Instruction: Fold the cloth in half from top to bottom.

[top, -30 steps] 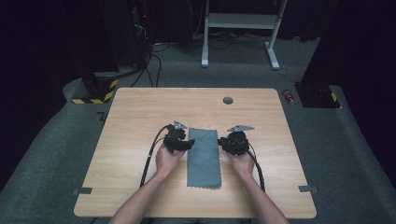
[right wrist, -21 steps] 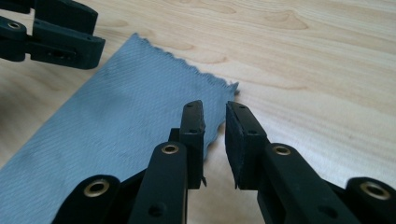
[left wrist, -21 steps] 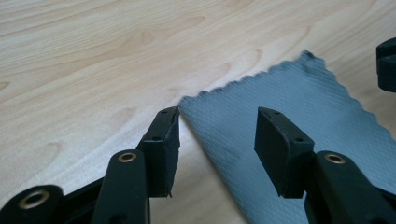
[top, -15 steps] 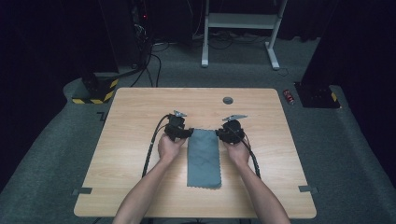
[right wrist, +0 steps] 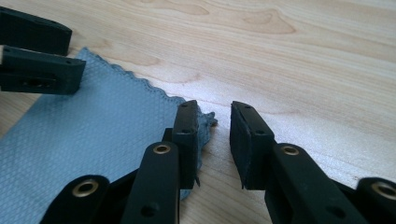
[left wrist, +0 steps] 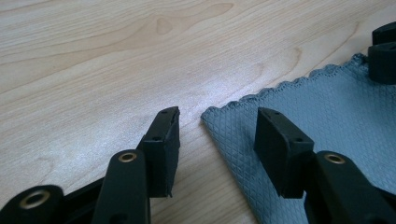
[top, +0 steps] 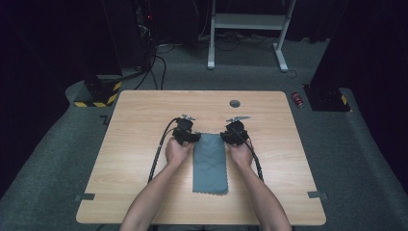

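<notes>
A light wooden rectangular table [top: 144, 144] takes up the middle of the high view, standing on grey carpet. At the centre of the frame, slightly toward the bottom, lies a grey-blue rectangular cloth with scalloped edges [top: 210, 162], flat on the wood with its long side running up and down the picture. A small dark round disc [top: 235, 103] sits on the tabletop above the cloth, well apart from it.

The left gripper [top: 191, 138], black with a trailing cable, sits at the cloth's upper left corner. In the left gripper view its jaws stand apart and released: one jaw is over bare wood, the other over the cloth [left wrist: 327, 107], with the cloth's corner lying between them and neither pad pressing on it.

The right gripper [top: 227, 136] sits at the cloth's upper right corner. In the right gripper view its jaws have just been opening; the crumpled corner of the cloth [right wrist: 93, 126] lies against the left jaw's pad, with a clear gap to the other, so nothing is clenched.
</notes>
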Available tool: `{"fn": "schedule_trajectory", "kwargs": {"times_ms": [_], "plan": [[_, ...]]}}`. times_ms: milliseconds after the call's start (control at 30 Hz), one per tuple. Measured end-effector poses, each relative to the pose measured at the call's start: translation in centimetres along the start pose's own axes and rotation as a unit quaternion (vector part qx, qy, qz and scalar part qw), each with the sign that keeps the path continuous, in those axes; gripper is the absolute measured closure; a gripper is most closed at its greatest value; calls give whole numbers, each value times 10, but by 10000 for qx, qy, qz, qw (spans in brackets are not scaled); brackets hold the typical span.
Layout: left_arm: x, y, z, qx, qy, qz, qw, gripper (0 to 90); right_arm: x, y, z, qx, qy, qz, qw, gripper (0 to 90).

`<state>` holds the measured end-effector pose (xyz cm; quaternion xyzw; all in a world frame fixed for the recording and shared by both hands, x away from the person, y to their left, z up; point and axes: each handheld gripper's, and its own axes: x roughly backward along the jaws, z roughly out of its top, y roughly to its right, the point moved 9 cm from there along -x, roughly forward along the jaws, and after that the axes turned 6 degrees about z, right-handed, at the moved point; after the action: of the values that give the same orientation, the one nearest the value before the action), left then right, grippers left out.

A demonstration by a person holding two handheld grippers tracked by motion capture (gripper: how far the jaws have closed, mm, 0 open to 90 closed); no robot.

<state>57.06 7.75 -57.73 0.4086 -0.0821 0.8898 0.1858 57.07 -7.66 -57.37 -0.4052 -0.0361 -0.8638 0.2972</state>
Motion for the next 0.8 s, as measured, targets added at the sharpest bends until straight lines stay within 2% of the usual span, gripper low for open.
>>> {"fn": "schedule_trajectory", "kwargs": {"times_ms": [67,200,267,400,500,700,800], "plan": [[-1,1,1,-27,13,22,10000,511,-2,1,-1,-60,-33,-14,10000,717],[-2,5,2,-160,-42,11,9999,557,-6,2,-1,1,-19,-21,10000,734],[-2,6,2,-194,-69,9,9998,571,-7,1,-1,65,-23,-39,10000,744],[-1,9,2,-423,-56,12,9991,665,-8,-1,-1,260,-76,-81,9996,776],[-1,12,1,-431,-5,-96,9990,740,-8,-3,-1,409,-105,-86,9991,821],[-1,16,1,-355,-123,-368,9986,864,-9,-5,-1,359,-151,25,9992,884],[-1,15,1,-396,-152,-406,9983,877,-9,-6,2,352,-363,-33,9987,894]]}}
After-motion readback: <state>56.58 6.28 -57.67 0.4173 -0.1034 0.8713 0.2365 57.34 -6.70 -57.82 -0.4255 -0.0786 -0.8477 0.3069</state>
